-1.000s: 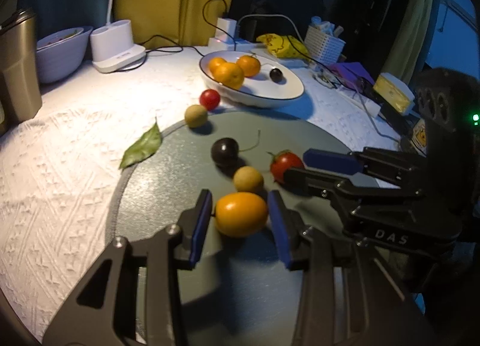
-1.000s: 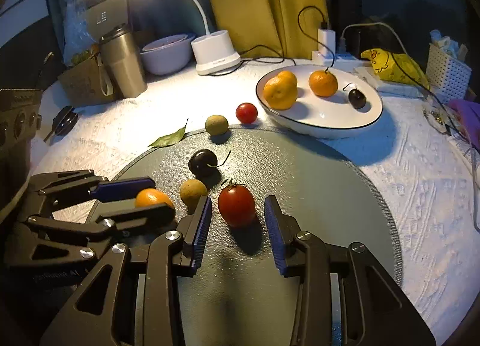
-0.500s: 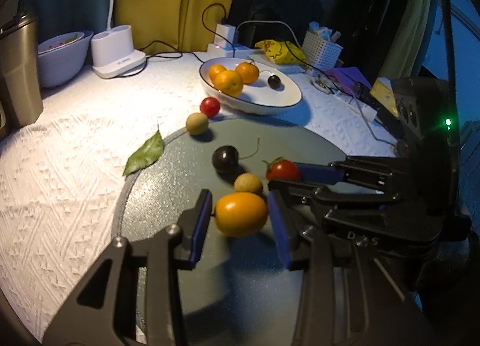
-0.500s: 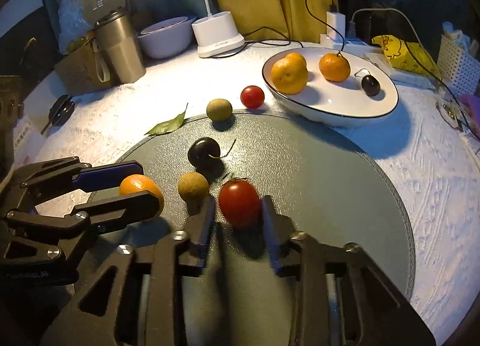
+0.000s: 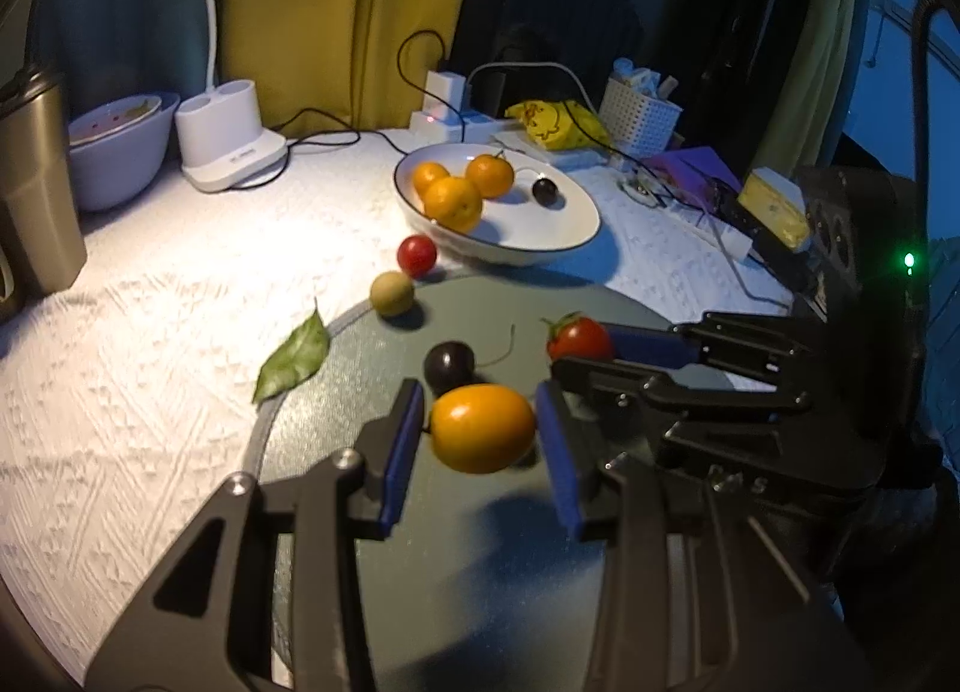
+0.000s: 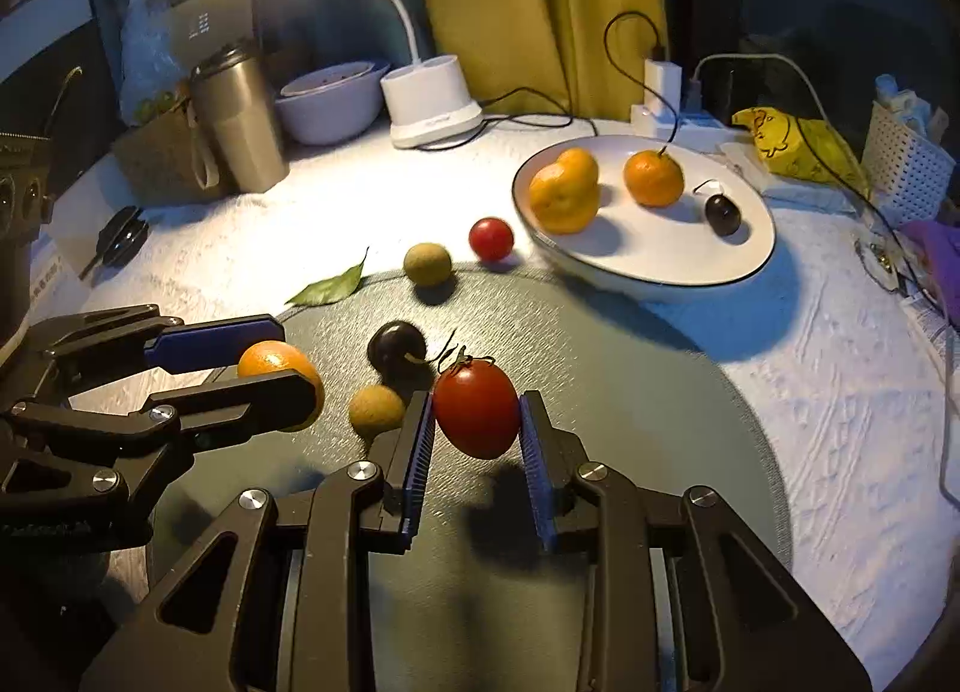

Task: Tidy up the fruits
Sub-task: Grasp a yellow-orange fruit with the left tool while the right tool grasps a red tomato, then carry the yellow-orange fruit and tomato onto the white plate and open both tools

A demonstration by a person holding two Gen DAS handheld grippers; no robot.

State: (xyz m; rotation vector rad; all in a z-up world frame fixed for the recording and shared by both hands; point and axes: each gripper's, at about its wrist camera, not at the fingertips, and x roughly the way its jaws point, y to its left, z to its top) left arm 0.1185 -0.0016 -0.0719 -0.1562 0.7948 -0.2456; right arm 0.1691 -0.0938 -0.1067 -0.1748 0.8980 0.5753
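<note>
The orange kumquat-like fruit (image 5: 482, 428) sits between the pads of my left gripper (image 5: 480, 440), pinched narrow around it and lifted just clear of the round grey mat (image 6: 630, 392), with its shadow on the mat below. In my right gripper (image 6: 477, 440) is the red tomato (image 6: 476, 416); those jaws have just been closing and the ribbed pads now press both its flanks, with the fruit raised off the mat too. So I judge the pick is done on both sides and the carry is the step in hand.

The next move, as I read it, calls for taking both fruits up and across to the white bowl (image 6: 744, 266) beyond the mat's far edge, keeping the two claws from bumping, since they hang just beside each other. The tomato is soft and smooth, so I would not squeeze harder.

The bowl holds three oranges (image 5: 453, 203) to one side and a dark cherry (image 6: 722, 213) apart from them. Left out are a dark cherry with a stem (image 6: 396, 345) and a small tan fruit (image 6: 376, 410) on the mat, another tan fruit (image 6: 426, 264) at the mat's rim, a small red tomato (image 6: 491, 239) on the white cloth (image 5: 150, 332) near the bowl, and a green leaf (image 5: 294, 356)
</note>
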